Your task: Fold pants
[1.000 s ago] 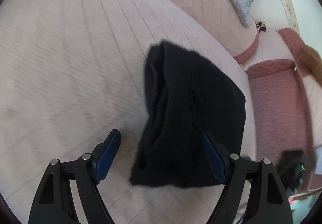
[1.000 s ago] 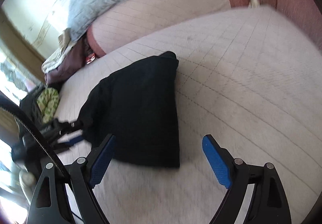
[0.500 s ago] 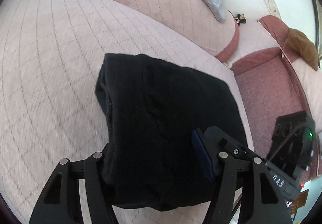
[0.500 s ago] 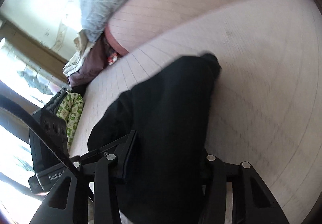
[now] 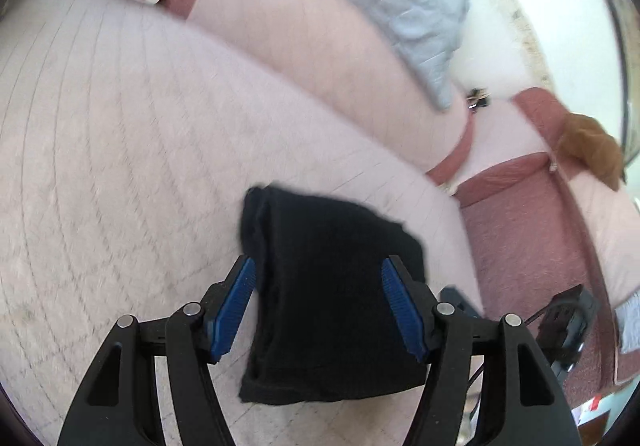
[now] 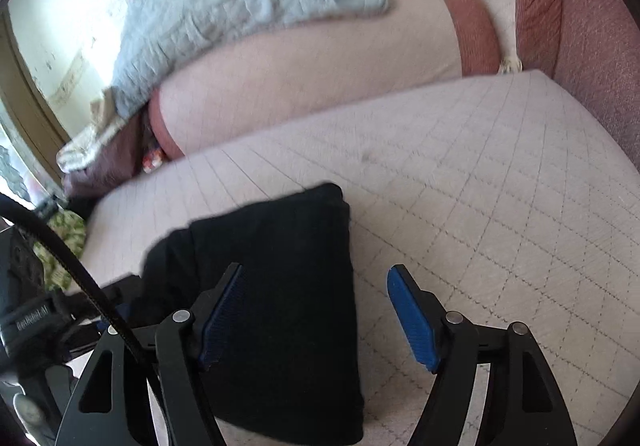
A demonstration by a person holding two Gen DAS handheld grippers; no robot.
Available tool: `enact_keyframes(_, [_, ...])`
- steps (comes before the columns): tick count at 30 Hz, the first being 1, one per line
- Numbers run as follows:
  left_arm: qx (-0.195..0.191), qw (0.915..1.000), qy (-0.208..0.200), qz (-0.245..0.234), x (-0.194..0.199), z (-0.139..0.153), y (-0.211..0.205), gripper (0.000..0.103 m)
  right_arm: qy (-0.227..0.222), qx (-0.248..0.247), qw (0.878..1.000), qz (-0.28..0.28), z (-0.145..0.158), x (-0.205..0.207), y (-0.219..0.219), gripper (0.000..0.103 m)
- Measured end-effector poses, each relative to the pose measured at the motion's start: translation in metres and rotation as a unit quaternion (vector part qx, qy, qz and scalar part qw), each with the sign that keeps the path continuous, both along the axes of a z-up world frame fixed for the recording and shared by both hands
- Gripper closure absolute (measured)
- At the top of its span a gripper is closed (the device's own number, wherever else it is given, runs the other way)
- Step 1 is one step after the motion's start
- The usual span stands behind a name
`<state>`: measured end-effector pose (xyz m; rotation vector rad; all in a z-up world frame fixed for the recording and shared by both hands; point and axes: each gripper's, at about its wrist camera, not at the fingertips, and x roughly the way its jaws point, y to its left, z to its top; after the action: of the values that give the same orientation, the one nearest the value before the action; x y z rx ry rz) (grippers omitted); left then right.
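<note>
Both hand-held grippers have let go of the folded black pants (image 5: 332,294) and drawn back from them since half a second ago.

Half a second ago each pair of fingers was closed into the dark bundle; the jaws have just been opening. The left hand-held gripper (image 5: 318,310) stands apart, its blue pads (image 5: 236,306) either side of the pants without pressing on them, the cloth seen between and beyond them. The right hand-held gripper (image 6: 316,316) is also apart: its left finger overlaps the pants in the right wrist view, while its right pad (image 6: 412,320) is over bare quilted cover. The pants (image 6: 272,286) lie folded in a compact stack on the pale pink quilted sofa seat (image 6: 480,173), near its front edge. A grey blanket (image 6: 240,1) is draped over the backrest behind.
</note>
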<state>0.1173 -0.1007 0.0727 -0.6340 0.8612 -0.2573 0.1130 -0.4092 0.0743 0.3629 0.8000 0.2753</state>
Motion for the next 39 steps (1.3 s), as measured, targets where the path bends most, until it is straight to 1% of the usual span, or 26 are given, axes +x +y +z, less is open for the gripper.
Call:
enact_keyframes(1, [0.001,0.9999,-0.007,-0.01,0.004,0.002,-0.005,0.034,0.0,0.014,1.0,0.007,0.001,-0.003,0.0,0.025])
enact_keyframes(3, [0.015,0.9998,-0.004,-0.016,0.011,-0.003,-0.014,0.032,0.01,0.047,0.999,0.023,0.0,-0.008,0.003,0.025])
enact_keyframes(4, [0.025,0.9995,0.002,-0.018,0.016,-0.009,-0.017,0.028,0.018,0.061,0.998,0.031,-0.003,-0.009,0.006,0.025])
enact_keyframes(5, [0.031,0.999,0.023,-0.023,0.02,-0.02,-0.016,0.027,0.025,0.073,0.996,0.038,-0.006,-0.009,0.008,0.025])
enact_keyframes(7, [0.013,0.9968,0.073,-0.028,0.025,-0.044,-0.011,0.027,0.051,0.089,0.993,0.053,-0.018,-0.007,0.016,0.022])
enact_keyframes(8, [-0.008,0.995,0.096,-0.029,0.027,-0.057,-0.007,0.027,0.06,0.092,0.992,0.057,-0.023,-0.006,0.018,0.021])
enact_keyframes(9, [-0.021,0.9942,0.103,-0.024,0.027,-0.061,-0.004,0.027,0.065,0.088,0.992,0.059,-0.028,-0.006,0.018,0.021])
enact_keyframes(10, [-0.03,0.9943,0.1,-0.018,0.025,-0.06,-0.001,0.027,0.063,0.082,0.993,0.059,-0.03,-0.005,0.019,0.021])
enact_keyframes(11, [-0.03,0.9948,0.096,-0.013,0.023,-0.055,0.001,0.027,0.059,0.083,0.993,0.058,-0.027,-0.005,0.019,0.02])
enact_keyframes(13, [-0.007,0.9976,0.069,-0.004,0.012,-0.035,0.003,0.027,0.049,0.088,0.993,0.059,-0.02,-0.009,0.018,0.02])
enact_keyframes(15, [0.037,0.9987,0.034,0.008,-0.005,-0.011,0.001,0.027,0.03,0.08,0.995,0.057,-0.008,-0.024,0.017,0.02])
enact_keyframes(16, [0.071,0.9973,0.013,0.016,-0.018,0.004,-0.001,0.027,0.021,0.074,0.996,0.055,-0.002,-0.031,0.016,0.02])
enact_keyframes(18, [0.112,0.9932,-0.015,0.025,-0.041,0.022,-0.003,0.027,0.002,0.054,0.998,0.045,0.013,-0.053,0.015,0.02])
enact_keyframes(20, [0.159,0.9857,-0.041,0.039,-0.072,0.042,-0.007,0.027,-0.025,0.039,0.998,0.044,0.031,-0.079,0.015,0.02])
enact_keyframes(23, [0.209,0.9728,-0.082,0.057,-0.118,0.071,-0.016,0.025,-0.074,0.019,0.996,0.042,0.053,-0.131,0.015,0.016])
enact_keyframes(25, [0.242,0.9592,-0.119,0.086,-0.154,0.088,-0.022,0.01,-0.102,0.001,0.994,0.033,0.058,-0.168,0.012,0.013])
enact_keyframes(27, [0.28,0.9375,-0.165,0.124,-0.193,0.097,-0.027,0.0,-0.125,-0.025,0.992,0.022,0.059,-0.2,0.013,0.01])
enact_keyframes(29, [0.317,0.9123,-0.208,0.155,-0.218,0.102,-0.039,0.0,-0.132,-0.049,0.99,0.013,0.056,-0.219,0.012,0.009])
enact_keyframes(30, [0.339,0.899,-0.222,0.166,-0.225,0.102,-0.046,0.0,-0.13,-0.066,0.989,0.012,0.053,-0.225,0.014,0.009])
enact_keyframes(31, [0.361,0.8879,-0.229,0.17,-0.229,0.101,-0.053,0.0,-0.127,-0.077,0.989,0.013,0.051,-0.226,0.015,0.009])
enact_keyframes(32, [0.391,0.8776,-0.222,0.165,-0.226,0.1,-0.062,0.0,-0.123,-0.087,0.989,0.013,0.051,-0.225,0.016,0.009])
enact_keyframes(33, [0.409,0.874,-0.215,0.151,-0.221,0.1,-0.068,0.0,-0.119,-0.093,0.989,0.011,0.051,-0.223,0.016,0.009])
enact_keyframes(34, [0.419,0.8746,-0.208,0.127,-0.214,0.098,-0.074,0.0,-0.116,-0.097,0.988,0.005,0.053,-0.218,0.015,0.009])
enact_keyframes(35, [0.419,0.8772,-0.204,0.116,-0.209,0.096,-0.076,0.0,-0.111,-0.106,0.988,-0.002,0.055,-0.211,0.015,0.009])
enact_keyframes(37, [0.41,0.8846,-0.193,0.11,-0.202,0.091,-0.076,0.0,-0.095,-0.126,0.987,-0.007,0.053,-0.197,0.017,0.005])
enact_keyframes(39, [0.393,0.8968,-0.175,0.102,-0.197,0.08,-0.072,0.0,-0.084,-0.133,0.987,-0.005,0.04,-0.187,0.017,0.005])
